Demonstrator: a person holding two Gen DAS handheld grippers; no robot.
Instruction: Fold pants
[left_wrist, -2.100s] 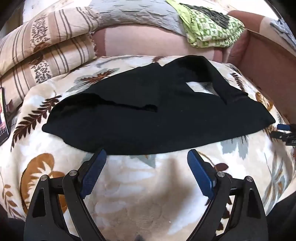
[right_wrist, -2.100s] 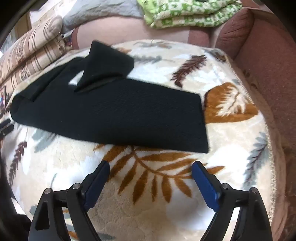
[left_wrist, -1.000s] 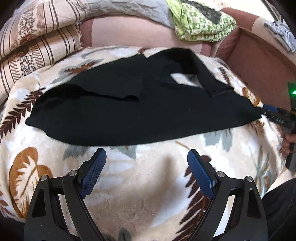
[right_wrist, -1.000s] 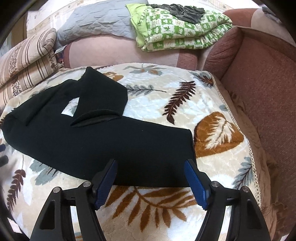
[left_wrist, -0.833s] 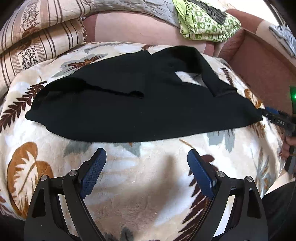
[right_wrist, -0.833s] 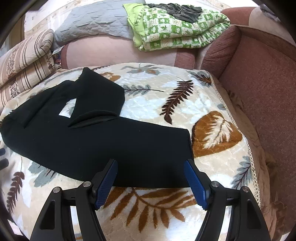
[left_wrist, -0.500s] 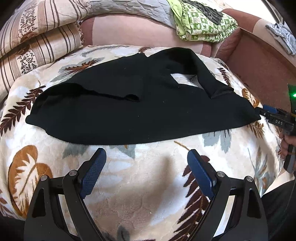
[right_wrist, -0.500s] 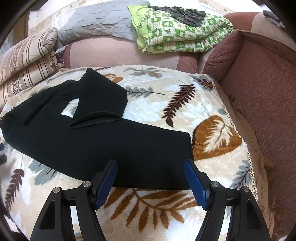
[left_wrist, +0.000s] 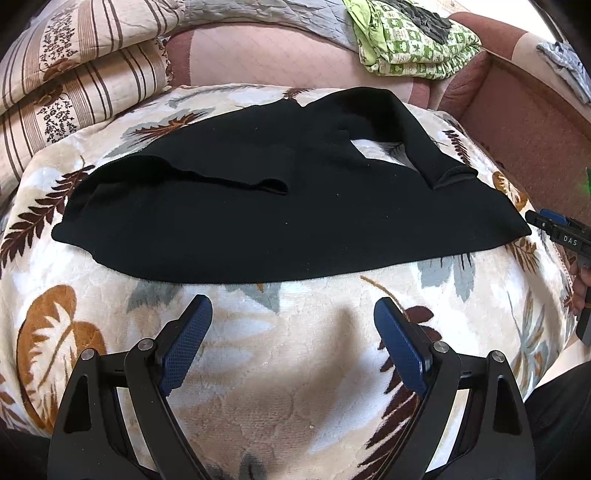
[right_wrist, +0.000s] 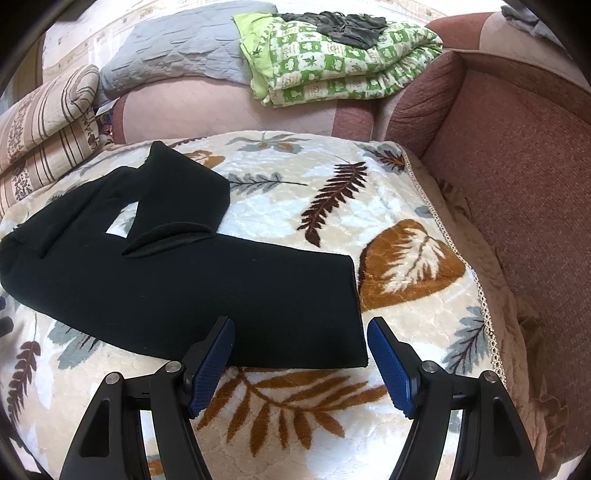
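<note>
Left wrist view first: the black pants (left_wrist: 280, 214) lie spread across the middle of the frame on the leaf-print blanket (left_wrist: 295, 369), one leg doubled back at upper right so a patch of blanket shows through. The left gripper (left_wrist: 291, 325) sits at the bottom, jaws spread wide with nothing between them, hanging just short of the near edge of the fabric. The right gripper's tip pokes in at the right edge, right by the end of the leg. Striped pillows (left_wrist: 74, 74) fill the upper left, a green quilt (left_wrist: 410, 40) sits top right.

Right wrist view: the pants (right_wrist: 207, 288) run from the left edge to bottom centre, and the right gripper (right_wrist: 301, 347) is also released, straddling the near corner of the leg end without pinching it.

Looks like the grab-before-folding step to me. I'd push the right jaws a bit further over that corner so both layers get caught, not just the top one. Left should go for the near edge at the waist end. Then lift both together, because this knit looks floppy and will probably sag or twist if one side leads.
</note>
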